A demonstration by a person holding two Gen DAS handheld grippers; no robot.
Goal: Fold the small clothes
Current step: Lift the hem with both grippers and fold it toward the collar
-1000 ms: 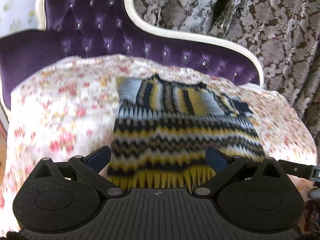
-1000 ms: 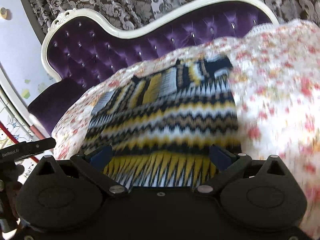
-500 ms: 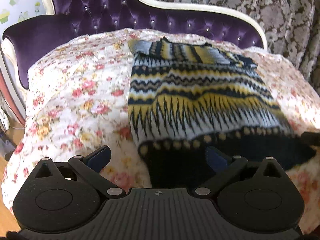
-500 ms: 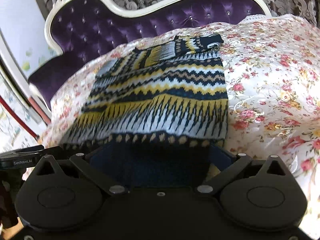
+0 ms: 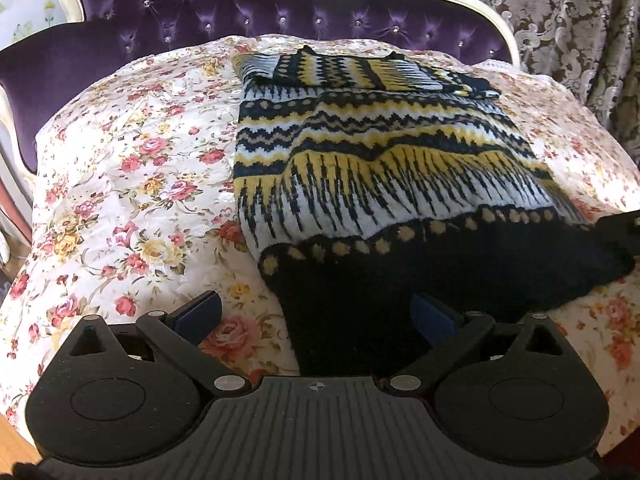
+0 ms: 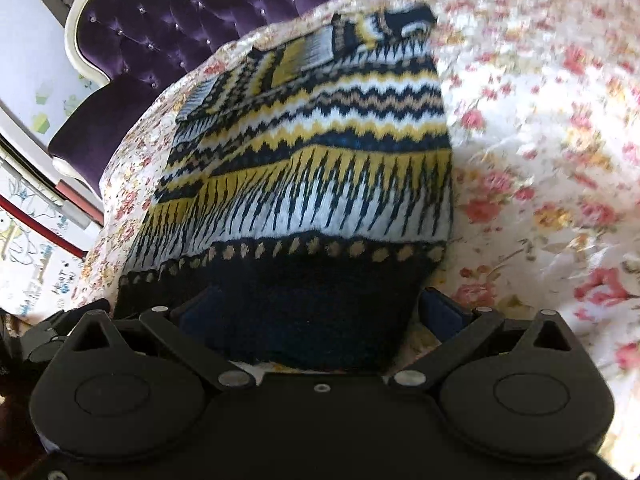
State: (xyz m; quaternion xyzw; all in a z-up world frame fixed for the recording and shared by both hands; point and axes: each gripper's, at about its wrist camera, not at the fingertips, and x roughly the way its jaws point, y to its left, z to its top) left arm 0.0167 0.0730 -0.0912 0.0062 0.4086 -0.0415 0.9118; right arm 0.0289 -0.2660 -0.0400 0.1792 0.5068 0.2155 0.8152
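Note:
A small knitted sweater (image 5: 384,160) with yellow, white and navy zigzag bands lies flat on the flowered bedspread (image 5: 120,184), its navy hem nearest me. It also shows in the right wrist view (image 6: 312,168). My left gripper (image 5: 316,316) is open, its jaws either side of the hem's left corner just above the cloth. My right gripper (image 6: 316,316) is open, with the hem's right part lying between its jaws. The sleeves are folded across the far end.
A purple tufted headboard (image 5: 224,4) with a white frame stands behind the bed. Patterned curtains (image 5: 568,12) hang at the right. The bed's left edge drops to the floor in the right wrist view (image 6: 72,280).
Both grippers have pulled back from over the sweater's middle to its near navy hem and dropped lower. Their jaws stay open. The sweater has not moved.

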